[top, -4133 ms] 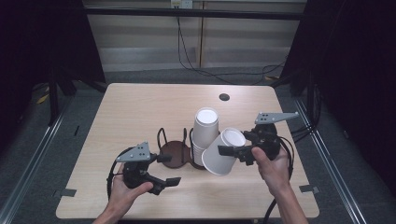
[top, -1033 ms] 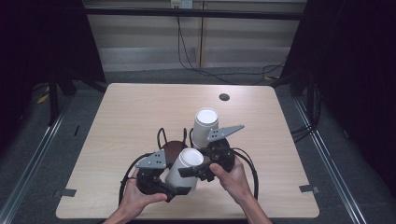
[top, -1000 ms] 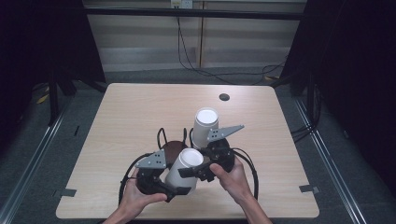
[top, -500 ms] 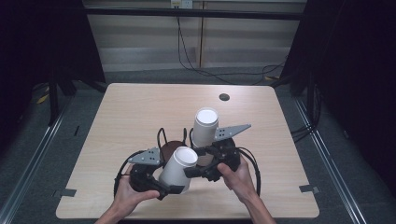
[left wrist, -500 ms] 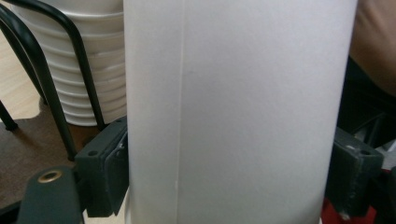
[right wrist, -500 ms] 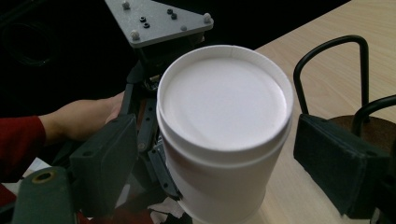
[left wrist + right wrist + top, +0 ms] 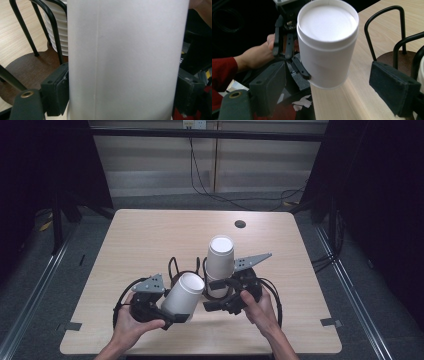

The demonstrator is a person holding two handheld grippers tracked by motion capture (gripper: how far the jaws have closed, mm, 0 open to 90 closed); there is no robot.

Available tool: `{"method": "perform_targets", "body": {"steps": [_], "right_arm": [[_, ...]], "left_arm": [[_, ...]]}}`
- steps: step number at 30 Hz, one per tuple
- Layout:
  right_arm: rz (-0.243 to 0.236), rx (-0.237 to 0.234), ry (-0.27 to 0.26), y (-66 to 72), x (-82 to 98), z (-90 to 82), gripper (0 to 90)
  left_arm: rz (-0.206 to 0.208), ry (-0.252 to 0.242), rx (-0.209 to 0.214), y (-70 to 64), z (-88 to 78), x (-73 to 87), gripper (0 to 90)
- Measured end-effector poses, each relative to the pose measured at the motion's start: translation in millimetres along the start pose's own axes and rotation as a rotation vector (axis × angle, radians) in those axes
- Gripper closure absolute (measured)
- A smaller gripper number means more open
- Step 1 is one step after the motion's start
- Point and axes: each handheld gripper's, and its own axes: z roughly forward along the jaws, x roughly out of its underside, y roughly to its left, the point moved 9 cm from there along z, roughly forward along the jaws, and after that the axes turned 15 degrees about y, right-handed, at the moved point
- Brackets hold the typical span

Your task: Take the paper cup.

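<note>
Wooden table (image 7: 150,235), lower centre | left claw (image 7: 167,312) grasping paper cup (image 7: 182,294) | right claw (image 7: 216,295) released | keep cup steady, lower it into wire rack (image 7: 175,267).

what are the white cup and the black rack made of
Cup: likely paper, matte white, with a straight glued side seam and a rolled base rim. Rack: bent black wire, probably coated metal, slightly glossy, on a dark brown base that looks like wood.

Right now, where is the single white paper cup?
High view: the paper cup sits near the table's front edge, clamped sideways in the left gripper, just left of the cup stack in its wire rack.
</note>
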Motion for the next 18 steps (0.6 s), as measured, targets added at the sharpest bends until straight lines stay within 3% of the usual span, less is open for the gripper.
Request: {"method": "perform_targets", "body": {"steps": [10, 13, 16, 18], "right_arm": [[-0.015, 0.056, 0.082, -3.9, 7.6, 5.0, 14.3], [-0.022, 0.053, 0.1, -2.9, 9.3, 6.5, 14.3], [-0.028, 0.071, 0.135, -3.2, 11.9, 8.2, 15.1], [-0.036, 0.103, 0.128, -4.2, 11.4, 7.1, 17.5]], "left_arm": [[0.015, 0.061, -0.032, 6.4, -7.8, 5.0, 17.0], [0.019, 0.085, -0.074, 9.5, -5.2, 7.0, 17.0], [0.023, 0.112, -0.064, 8.1, -1.3, 7.8, 17.0], [0.032, 0.129, -0.067, 7.8, -0.8, 8.4, 17.1]]}}
